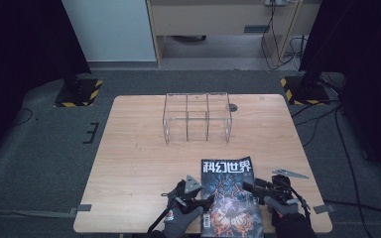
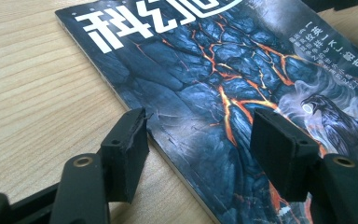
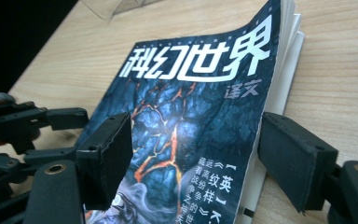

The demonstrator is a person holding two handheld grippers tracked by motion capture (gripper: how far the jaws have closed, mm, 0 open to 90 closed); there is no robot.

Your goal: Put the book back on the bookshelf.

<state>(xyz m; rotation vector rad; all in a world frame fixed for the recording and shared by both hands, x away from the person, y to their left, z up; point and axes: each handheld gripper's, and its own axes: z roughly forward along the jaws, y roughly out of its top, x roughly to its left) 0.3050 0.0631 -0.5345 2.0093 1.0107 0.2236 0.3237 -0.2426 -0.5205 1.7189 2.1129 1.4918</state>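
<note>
So the big wooden table (image 1: 144, 163) is taking up the middle of the high view, and a clear wire-and-acrylic rack (image 1: 197, 117) is sitting upper centre on it, well apart from everything else.

The magazine (image 1: 230, 196) is lying flat at the lower centre of the frame, right at the near edge of the table, with its long axis running top to bottom in the picture, title end pointing toward the rack. That's the relation that matters: the long sides are facing out to the left and right, and each one is getting a gripper.

The left gripper (image 1: 198, 202) is sitting at the lower left of the magazine, just beside its spine edge. In the left gripper view its jaws are standing open, straddling that edge (image 2: 168, 154), with the left pad (image 2: 126, 154) off on bare wood and the right pad (image 2: 279, 154) hanging over the cover. Nothing is being pinched yet, as far as I can tell.

The right gripper (image 1: 255, 191) is coming at the lower right side. In the right gripper view its jaws are also spread, and the page edge (image 3: 279, 79) is curling up between them, cover lifting a bit. I can't tell for sure if a pad is touching paper.

Both look about equally near, so I'm guessing it's a two-sided pickup.
</note>
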